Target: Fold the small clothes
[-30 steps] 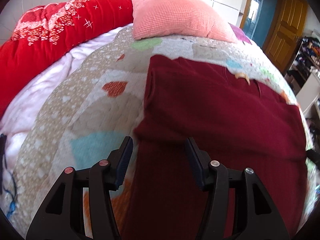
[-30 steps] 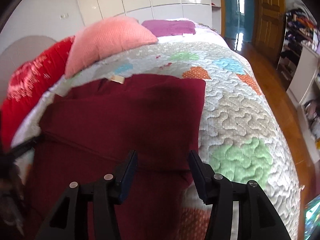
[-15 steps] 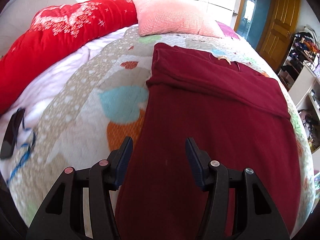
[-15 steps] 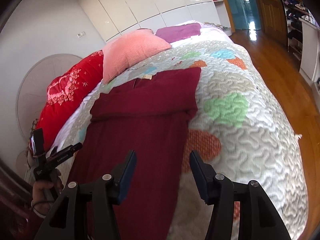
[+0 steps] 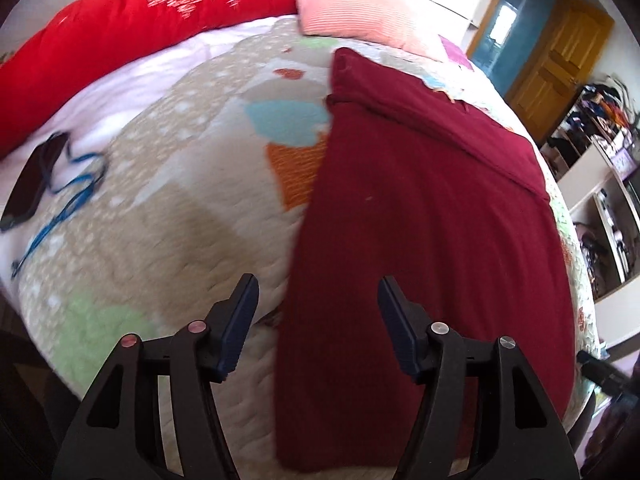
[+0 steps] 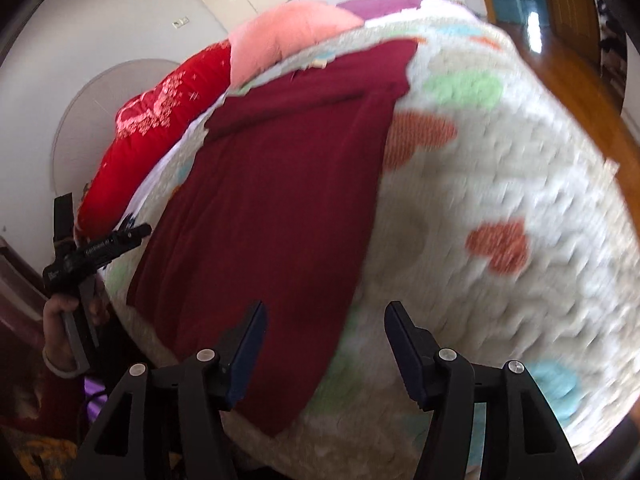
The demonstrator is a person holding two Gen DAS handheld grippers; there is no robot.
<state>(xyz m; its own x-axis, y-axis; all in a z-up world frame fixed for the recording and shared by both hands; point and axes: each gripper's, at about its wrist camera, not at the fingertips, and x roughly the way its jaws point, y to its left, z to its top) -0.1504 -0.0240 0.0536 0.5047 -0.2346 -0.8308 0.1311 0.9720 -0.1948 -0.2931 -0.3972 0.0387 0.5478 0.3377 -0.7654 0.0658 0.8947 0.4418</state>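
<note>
The maroon garment (image 5: 420, 240) was seen laid flat on the quilt (image 5: 180, 200) with its far end already folded, while the left gripper (image 5: 316, 312) and right gripper (image 6: 324, 340) were held spread and empty, further folds apparently remaining.

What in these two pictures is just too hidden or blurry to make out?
- Maroon garment: its near hem drops behind the left gripper, left wrist view.
- Quilt: pattern smeared by motion blur, right wrist view.
- Dark object with blue cord: blurred at the picture's edge, unidentifiable.
- Shelf contents: too small.
</note>
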